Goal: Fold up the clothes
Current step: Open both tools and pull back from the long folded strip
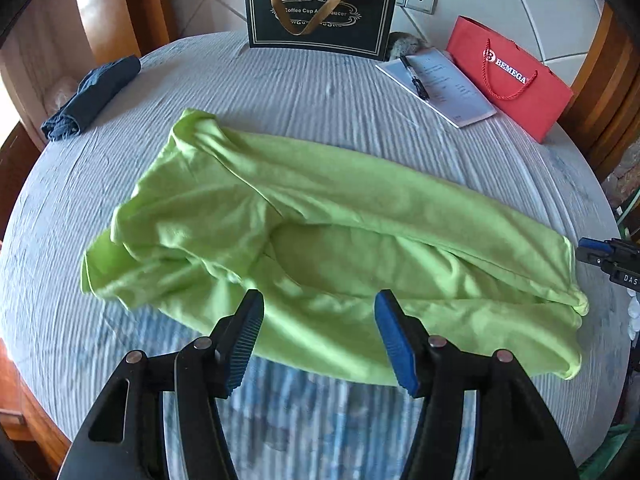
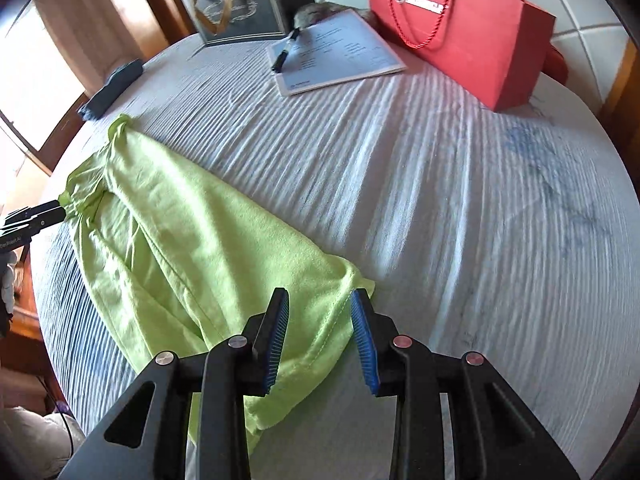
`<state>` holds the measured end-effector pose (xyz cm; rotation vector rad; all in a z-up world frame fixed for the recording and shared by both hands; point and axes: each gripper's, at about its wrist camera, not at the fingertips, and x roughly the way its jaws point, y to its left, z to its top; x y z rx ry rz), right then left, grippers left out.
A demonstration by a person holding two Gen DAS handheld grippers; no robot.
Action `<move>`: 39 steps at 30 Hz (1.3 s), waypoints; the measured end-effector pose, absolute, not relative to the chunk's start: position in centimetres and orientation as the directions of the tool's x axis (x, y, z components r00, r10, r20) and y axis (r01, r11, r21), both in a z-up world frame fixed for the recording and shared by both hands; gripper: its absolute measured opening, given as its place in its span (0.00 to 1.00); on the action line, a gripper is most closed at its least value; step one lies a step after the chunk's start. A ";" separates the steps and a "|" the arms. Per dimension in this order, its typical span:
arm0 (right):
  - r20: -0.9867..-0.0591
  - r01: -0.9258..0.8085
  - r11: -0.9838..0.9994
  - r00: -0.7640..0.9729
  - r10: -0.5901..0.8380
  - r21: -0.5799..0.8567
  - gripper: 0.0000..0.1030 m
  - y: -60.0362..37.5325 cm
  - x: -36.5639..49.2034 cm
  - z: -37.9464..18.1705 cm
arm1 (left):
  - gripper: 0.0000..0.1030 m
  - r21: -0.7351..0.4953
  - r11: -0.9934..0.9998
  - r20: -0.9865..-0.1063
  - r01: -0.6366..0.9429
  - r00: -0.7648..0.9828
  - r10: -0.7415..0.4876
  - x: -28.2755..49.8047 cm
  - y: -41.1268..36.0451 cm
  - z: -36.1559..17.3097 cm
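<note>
A lime-green garment [image 1: 312,236] lies rumpled and partly folded lengthwise on the striped cloth of the table; it also shows in the right wrist view [image 2: 188,248]. My left gripper [image 1: 319,300] is open, hovering over the garment's near edge. My right gripper [image 2: 320,296] is open, its jaws on either side of a hemmed corner of the garment, not closed on it. The right gripper shows at the right edge of the left wrist view [image 1: 608,256], beside the garment's end. The left gripper shows at the left edge of the right wrist view [image 2: 36,216].
A folded dark blue cloth [image 1: 92,96] lies at the far left. A black gift bag [image 1: 320,12], a red paper bag [image 1: 512,76] and a booklet with a pen [image 1: 440,84] stand along the back. The round table's edge [image 1: 24,208] drops off at left.
</note>
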<state>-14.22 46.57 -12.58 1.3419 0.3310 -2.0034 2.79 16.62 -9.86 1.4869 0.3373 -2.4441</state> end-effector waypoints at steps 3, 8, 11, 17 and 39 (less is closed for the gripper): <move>-0.886 0.772 -0.621 -0.186 -0.425 0.136 0.32 47.8 -14.4 -12.8 | 0.64 -0.115 -0.909 -0.899 0.401 -0.431 -0.077 4.5 22.1 -10.7; -0.890 0.848 -0.516 -0.141 -0.434 0.118 0.33 49.1 -13.6 -12.5 | 0.71 -0.166 -0.886 -0.900 0.432 -0.434 -0.043 5.8 29.8 -11.6; -0.890 0.884 -0.460 -0.139 -0.434 0.086 0.45 49.5 -13.1 -12.2 | 0.73 -0.190 -0.884 -0.896 0.428 -0.444 -0.022 5.7 33.5 -12.2; -0.889 0.946 -0.323 -0.139 -0.437 0.011 0.46 48.9 -13.0 -12.7 | 0.74 -0.164 -0.854 -0.898 0.493 -0.434 -0.078 4.8 38.7 -13.1; -0.851 0.991 0.115 0.114 -0.513 0.063 0.48 46.1 -16.1 -15.0 | 0.76 -0.048 -0.532 -0.922 0.845 -0.242 -0.302 1.7 44.1 -15.4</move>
